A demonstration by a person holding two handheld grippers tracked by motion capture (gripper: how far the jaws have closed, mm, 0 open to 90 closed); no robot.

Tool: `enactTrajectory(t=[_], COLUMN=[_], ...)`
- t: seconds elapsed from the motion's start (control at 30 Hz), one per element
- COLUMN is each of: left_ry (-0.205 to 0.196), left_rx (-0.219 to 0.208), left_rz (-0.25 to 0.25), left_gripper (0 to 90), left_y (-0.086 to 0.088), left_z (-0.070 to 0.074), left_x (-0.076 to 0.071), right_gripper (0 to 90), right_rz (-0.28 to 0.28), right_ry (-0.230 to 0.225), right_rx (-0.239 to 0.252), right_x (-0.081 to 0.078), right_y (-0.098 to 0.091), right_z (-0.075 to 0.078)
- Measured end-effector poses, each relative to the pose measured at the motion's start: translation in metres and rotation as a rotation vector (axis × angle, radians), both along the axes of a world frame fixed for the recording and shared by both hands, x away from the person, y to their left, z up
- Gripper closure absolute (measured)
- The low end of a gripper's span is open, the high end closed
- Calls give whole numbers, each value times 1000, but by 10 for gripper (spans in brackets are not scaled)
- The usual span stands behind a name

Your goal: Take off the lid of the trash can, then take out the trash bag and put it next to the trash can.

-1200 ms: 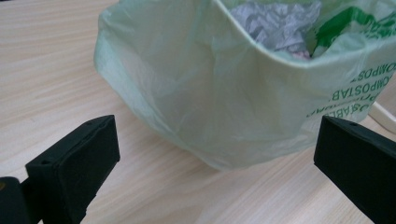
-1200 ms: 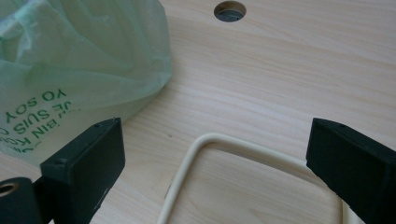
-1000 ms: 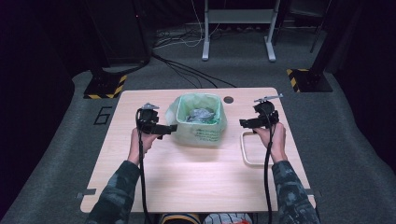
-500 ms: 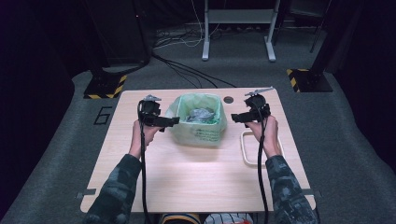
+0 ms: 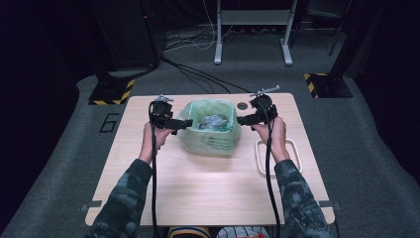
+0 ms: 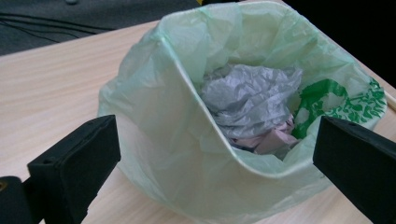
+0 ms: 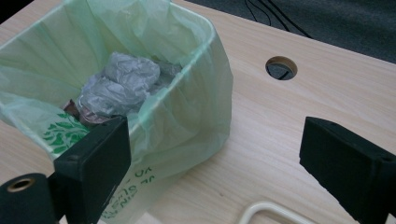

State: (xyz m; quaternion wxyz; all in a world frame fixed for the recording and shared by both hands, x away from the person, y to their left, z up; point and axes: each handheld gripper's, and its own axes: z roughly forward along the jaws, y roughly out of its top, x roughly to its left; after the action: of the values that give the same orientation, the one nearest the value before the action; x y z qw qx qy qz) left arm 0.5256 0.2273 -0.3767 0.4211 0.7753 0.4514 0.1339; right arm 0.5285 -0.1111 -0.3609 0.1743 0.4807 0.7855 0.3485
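Bin liner (image 5: 210, 141), pale green and translucent, holds crumpled grey paper (image 6: 252, 95); both tools gape wide

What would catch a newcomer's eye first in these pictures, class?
The pale green bag-lined bin at the middle of the wooden table, with crumpled grey paper inside. On either side of it a hand holds black tongs: the left tongs and the right tongs, both open and aimed at the bag's rim.

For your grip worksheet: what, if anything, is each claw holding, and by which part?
Nothing. The left claw and right claw are open beside the bin bag, gripping neither side of its rim.
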Motion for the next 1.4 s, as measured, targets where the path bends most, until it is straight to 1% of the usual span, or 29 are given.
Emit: enactTrajectory(t=[0.03,0.07,0.1,0.17,0.23,0.33,0.4,0.47,0.5,0.57,0.67,0.7,0.77,0.83,0.9,0.97,1.03,1.07,1.1,1.13,1.17,1.2,1.23,1.27,1.33,1.37,1.4], left_ry=[4,3,0,1,2,14,21,19,28,55,75,85,96,109,125,133,138,138,137,140,150,154,159,160,156,156,159], left_rx=[1,-6,-3,-6,-4,-8,-8,6,12,-5,11,15,21,31,27,36,29,32,45,44,30,35,39,35,29,26,17], left_rz=[-5,-7,-8,-9,-9,-7,-10,-12,-12,-5,7,20,31,31,39,47,48,50,67,68,64,67,73,74,86,89,89], left_gripper=[9,9,10,10,10,11,12,18,20,26,60,77,151,167,207,253,287,326,338,370,397,423,453,503,586,626,641], left_y=[0,-1,-2,-3,-4,-8,-11,-14,-16,-19,-23,-25,-26,-27,-28,-28,-27,-27,-27,-27,-27,-27,-28,-28,-27,-27,-27], left_z=[1,2,3,5,5,3,2,1,-1,-5,-9,-10,-13,-16,-18,-20,-21,-21,-22,-23,-24,-25,-27,-27,-29,-29,-30], left_x=[1,1,2,3,5,10,12,15,18,24,31,34,38,41,45,47,49,49,49,49,50,50,50,50,49,49,49], right_gripper=[83,83,86,91,91,104,113,126,136,144,175,186,239,275,325,368,406,441,469,488,500,537,550,594,637,649,655], right_rz=[0,0,1,5,8,2,6,9,9,6,-9,-10,-23,-25,-30,-32,-35,-36,-39,-34,-34,-36,-35,-43,-43,-43,-50], right_ry=[-3,-1,-2,-4,4,22,23,32,37,43,57,63,82,95,99,113,117,121,122,131,134,136,139,141,147,149,147], right_rx=[2,3,8,-4,-1,25,21,22,23,25,26,28,32,29,21,25,20,16,16,23,19,20,19,13,12,15,13], right_x=[1,2,3,4,7,12,13,16,17,20,26,27,31,34,36,38,40,40,41,41,42,42,42,42,42,42,42], right_y=[1,2,4,7,9,12,15,19,20,26,32,33,37,40,43,45,48,50,50,51,52,53,53,54,54,54,54], right_z=[1,2,3,4,4,3,1,-1,-2,-3,-8,-9,-13,-17,-19,-22,-24,-25,-26,-27,-28,-29,-30,-31,-32,-32,-32])
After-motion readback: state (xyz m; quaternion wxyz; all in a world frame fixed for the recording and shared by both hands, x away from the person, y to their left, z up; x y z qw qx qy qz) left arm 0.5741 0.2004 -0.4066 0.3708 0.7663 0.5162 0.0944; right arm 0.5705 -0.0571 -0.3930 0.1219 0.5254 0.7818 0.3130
